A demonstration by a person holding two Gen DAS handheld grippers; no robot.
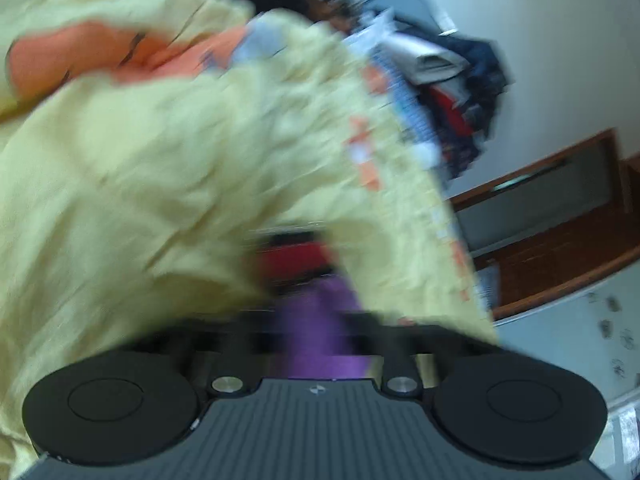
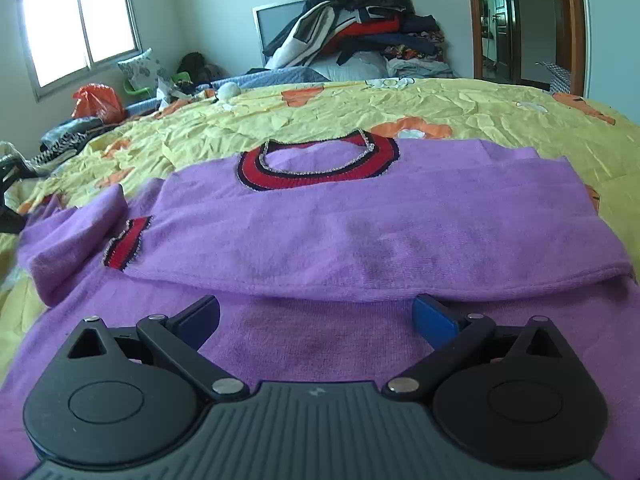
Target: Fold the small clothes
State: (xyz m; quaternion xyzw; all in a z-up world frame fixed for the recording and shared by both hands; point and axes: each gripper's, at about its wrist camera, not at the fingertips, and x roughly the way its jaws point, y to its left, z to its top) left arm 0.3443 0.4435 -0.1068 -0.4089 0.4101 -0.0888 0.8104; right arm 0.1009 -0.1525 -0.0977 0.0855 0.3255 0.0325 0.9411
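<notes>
A purple sweater (image 2: pixel 320 224) with a red and black collar (image 2: pixel 316 172) lies flat on a yellow bedspread (image 2: pixel 480 112). One sleeve with a red cuff (image 2: pixel 124 244) is folded across its left side. My right gripper (image 2: pixel 316 316) is open, fingers spread just above the sweater's lower part, holding nothing. In the blurred, tilted left wrist view, my left gripper (image 1: pixel 316 320) looks shut on purple sweater fabric (image 1: pixel 320 336) with a red band (image 1: pixel 292 256); its fingertips are hidden by blur.
A pile of clothes (image 2: pixel 360 20) stands beyond the bed's far edge by the wall. A wooden doorway (image 2: pixel 520 20) is at the right, a window (image 2: pixel 76 20) at the left. An orange bag (image 2: pixel 98 100) and clutter lie at the far left.
</notes>
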